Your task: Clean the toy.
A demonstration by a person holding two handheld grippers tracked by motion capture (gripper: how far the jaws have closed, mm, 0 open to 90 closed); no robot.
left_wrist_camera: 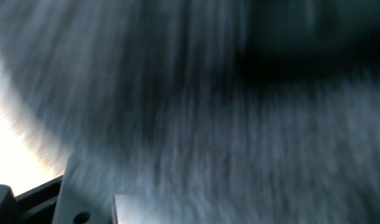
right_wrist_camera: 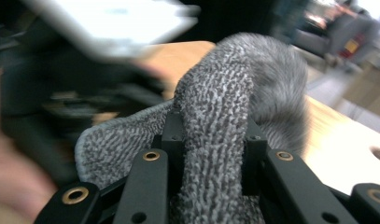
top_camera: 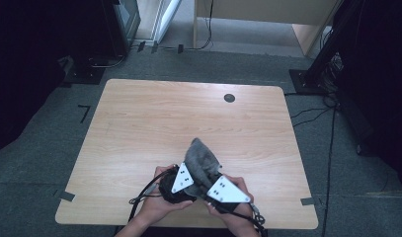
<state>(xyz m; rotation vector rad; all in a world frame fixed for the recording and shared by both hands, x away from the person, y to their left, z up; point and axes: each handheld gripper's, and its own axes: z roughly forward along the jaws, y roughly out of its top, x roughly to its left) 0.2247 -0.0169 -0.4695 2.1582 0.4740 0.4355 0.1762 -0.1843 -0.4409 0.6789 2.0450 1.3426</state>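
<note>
The grey knitted cloth (top_camera: 201, 160) stands up from the tabletop (top_camera: 139, 128) near its 6 o'clock edge, held between both hands. The right tongs (right_wrist_camera: 211, 140) are closed on a fold of the cloth, with the jaws pressing it from both sides. The left tongs (top_camera: 181, 180), at 9 o'clock from the right ones, are closed on the same cloth, very near to their camera.

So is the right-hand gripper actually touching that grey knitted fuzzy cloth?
Touching. In the right gripper view, the right gripper has both black jaws pressed against a fold of the grey knitted cloth.
</note>
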